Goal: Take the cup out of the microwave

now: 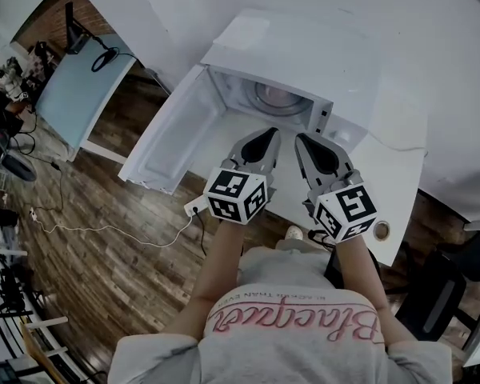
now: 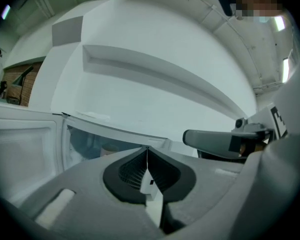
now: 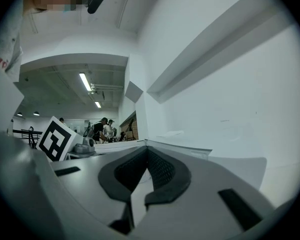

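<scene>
Well, the left gripper [image 1: 267, 134] and the right gripper [image 1: 304, 140] both had their fingers [image 1: 254, 149] pressed together on nothing before the open microwave [image 1: 304, 54], so going in shut like that might knock over the cup [image 2: 107, 148] sitting dimly inside.

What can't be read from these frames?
- The cup: only a dim tan shape in the left gripper view, partly behind the left hand-held gripper; form unclear.
- Head view: the roof of the microwave hides most of its cavity; no cup shows.
- Right gripper view: no cavity; the right hand-held gripper fills the lower frame.
- Controls, head view: too small.
</scene>
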`<act>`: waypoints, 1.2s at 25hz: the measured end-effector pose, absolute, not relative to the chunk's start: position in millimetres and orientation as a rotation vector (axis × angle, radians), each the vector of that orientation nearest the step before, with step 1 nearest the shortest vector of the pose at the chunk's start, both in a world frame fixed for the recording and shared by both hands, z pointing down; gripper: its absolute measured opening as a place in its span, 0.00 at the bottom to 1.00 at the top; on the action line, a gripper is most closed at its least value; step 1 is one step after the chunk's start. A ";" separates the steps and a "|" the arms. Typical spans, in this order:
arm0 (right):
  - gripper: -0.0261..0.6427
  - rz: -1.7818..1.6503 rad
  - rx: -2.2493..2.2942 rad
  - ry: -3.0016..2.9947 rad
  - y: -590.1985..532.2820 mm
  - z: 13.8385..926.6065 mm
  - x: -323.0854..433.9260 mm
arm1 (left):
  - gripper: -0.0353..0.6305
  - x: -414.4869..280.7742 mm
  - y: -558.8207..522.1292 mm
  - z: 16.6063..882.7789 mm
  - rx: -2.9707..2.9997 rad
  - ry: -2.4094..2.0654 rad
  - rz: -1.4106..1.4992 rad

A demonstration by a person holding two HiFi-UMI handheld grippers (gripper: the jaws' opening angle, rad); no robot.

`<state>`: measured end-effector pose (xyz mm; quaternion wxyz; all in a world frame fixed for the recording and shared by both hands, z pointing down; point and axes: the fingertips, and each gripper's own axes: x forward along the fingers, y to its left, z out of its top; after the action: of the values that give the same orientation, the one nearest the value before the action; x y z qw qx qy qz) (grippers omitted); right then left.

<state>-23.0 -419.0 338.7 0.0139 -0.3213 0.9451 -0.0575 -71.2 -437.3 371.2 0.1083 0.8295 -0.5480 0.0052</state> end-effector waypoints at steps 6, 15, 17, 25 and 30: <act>0.06 -0.220 -0.981 2.954 -428.0 349.8 -24.1 | 0.06 -75.5 -449.9 369.6 2.454 -1.680 0.033; 0.06 -0.256 -1.006 2.953 -441.0 357.3 -34.2 | 0.06 -93.4 -467.6 387.5 2.456 -1.704 0.091; 0.06 -0.266 -1.025 2.952 -443.7 359.9 -38.6 | 0.06 -96.1 -472.9 388.6 2.481 -1.687 0.088; 0.06 -0.303 -1.123 2.917 -460.3 363.6 -51.9 | 0.06 -112.3 -501.0 392.7 2.528 -1.623 0.053; 0.06 -0.286 -1.208 2.903 -467.2 367.3 -53.6 | 0.06 -117.7 -514.0 404.8 2.542 -1.544 0.026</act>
<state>-53.6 -467.2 367.3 -0.0078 -0.3826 0.9194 -0.0907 -117.7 -514.0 404.8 0.0834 0.8518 -0.5172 0.0088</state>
